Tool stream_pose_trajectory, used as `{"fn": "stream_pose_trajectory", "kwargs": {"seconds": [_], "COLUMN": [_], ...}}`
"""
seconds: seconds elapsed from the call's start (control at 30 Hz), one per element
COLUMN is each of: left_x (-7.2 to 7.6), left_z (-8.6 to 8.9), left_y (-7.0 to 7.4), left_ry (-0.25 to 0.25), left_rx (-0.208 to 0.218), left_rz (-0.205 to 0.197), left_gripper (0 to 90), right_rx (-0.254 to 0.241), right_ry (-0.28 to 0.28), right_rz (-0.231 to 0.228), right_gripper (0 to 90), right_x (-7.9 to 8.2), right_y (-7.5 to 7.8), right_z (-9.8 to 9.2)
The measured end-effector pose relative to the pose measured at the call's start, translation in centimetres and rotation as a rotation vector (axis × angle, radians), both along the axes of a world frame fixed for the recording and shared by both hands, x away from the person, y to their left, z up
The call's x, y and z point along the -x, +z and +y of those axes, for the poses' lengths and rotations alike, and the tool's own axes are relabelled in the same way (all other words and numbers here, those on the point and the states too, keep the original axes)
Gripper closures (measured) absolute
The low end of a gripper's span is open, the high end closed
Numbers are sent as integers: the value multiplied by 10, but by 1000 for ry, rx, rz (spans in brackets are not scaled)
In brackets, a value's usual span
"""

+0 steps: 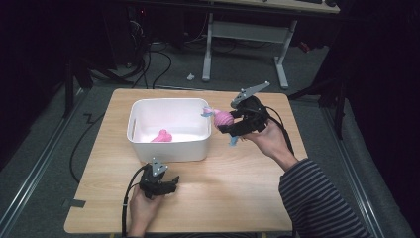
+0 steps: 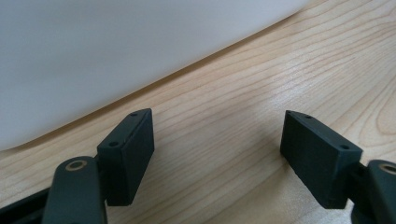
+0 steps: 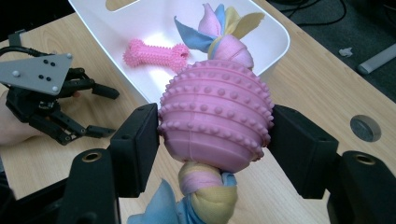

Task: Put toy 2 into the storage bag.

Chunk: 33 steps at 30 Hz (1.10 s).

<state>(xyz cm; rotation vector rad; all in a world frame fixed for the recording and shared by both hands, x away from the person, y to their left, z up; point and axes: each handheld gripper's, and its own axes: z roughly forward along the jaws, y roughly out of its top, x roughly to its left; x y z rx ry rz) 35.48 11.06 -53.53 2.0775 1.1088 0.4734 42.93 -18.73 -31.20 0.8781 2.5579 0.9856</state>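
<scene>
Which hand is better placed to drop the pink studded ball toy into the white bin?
Right. The right gripper already clamps the pink studded rubber ball with knotted cloth ends beside the white plastic bin; the left gripper rests open and empty on the wooden table.

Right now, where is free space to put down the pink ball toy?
Inside the white bin, the floor right of the pink bone is bare. The table between the left gripper and the sleeve is free too. The right gripper crowds the bin's right rim.

High view overhead — gripper views close, sharing the white bin (image 1: 168, 130).
</scene>
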Motion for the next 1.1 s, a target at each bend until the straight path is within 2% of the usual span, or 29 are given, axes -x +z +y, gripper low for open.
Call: {"fn": "stream_pose_trajectory", "kwargs": {"seconds": [0.2, 0.47, 0.57, 1.1], "left_x": [0, 0, 0, 0], "left_z": [0, 0, 0, 0], "left_y": [0, 0, 0, 0], "left_ry": [0, -1, -1, -2], "left_rx": [1, -1, -2, -2], "left_rz": [0, -1, 0, 0], "left_gripper": [263, 263, 263, 261], "right_rx": [-3, 31, 28, 36], "right_ry": [17, 45, 56, 68], "right_rz": [7, 9, 9, 43], "right_gripper": [352, 352, 352, 351], "right_x": [-6, -13, -15, -33], "right_y": [4, 6, 7, 3], "right_z": [11, 27, 33, 61]}}
